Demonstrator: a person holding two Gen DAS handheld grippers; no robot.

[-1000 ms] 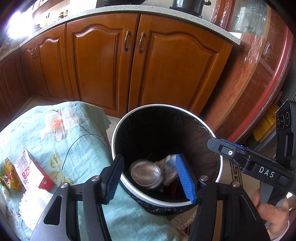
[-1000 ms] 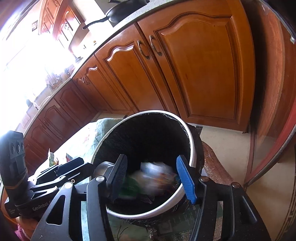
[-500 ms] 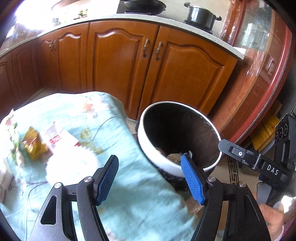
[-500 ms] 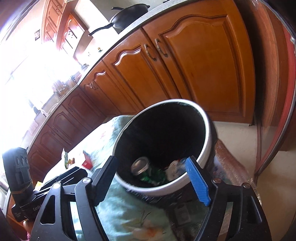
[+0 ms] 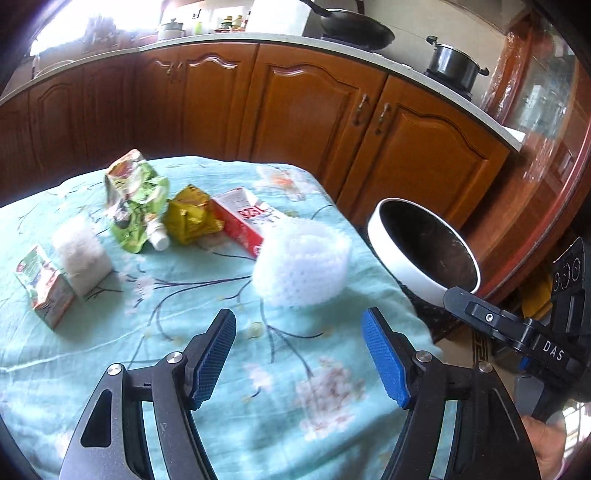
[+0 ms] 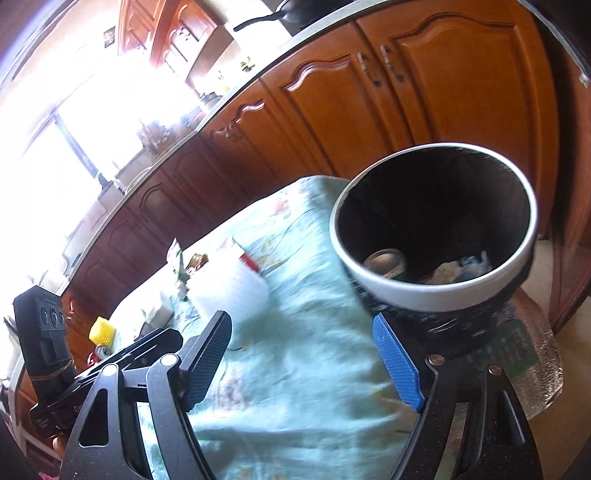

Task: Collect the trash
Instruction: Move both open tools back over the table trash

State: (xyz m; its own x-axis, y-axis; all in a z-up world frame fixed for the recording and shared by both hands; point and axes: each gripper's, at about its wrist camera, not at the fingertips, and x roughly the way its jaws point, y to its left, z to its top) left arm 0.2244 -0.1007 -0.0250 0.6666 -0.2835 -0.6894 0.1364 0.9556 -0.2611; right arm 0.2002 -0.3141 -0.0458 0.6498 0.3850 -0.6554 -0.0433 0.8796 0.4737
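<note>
The white-rimmed black trash bin (image 5: 406,251) stands at the table's right edge; in the right wrist view (image 6: 424,295) it holds a can (image 6: 384,260) and crumpled wrappers. On the floral tablecloth (image 5: 184,369) lie a white foam net (image 5: 303,266), a red carton (image 5: 240,218), a yellow packet (image 5: 190,218), a green pouch (image 5: 136,206), a white foam block (image 5: 79,254) and a small carton (image 5: 44,288). My left gripper (image 5: 299,347) is open and empty above the cloth, just before the foam net. My right gripper (image 6: 303,354) is open and empty beside the bin.
Wooden cabinets (image 5: 295,110) with a counter, pan (image 5: 354,26) and pot (image 5: 454,64) run behind the table. The right gripper's body (image 5: 517,332) shows at the right of the left wrist view. A yellow sponge-like block (image 6: 103,330) lies at the table's far left.
Both grippers have drawn back from over the bin and swung left toward the table. The left view now faces the trash on the cloth. The dropped can and wrappers lie in the bin.
</note>
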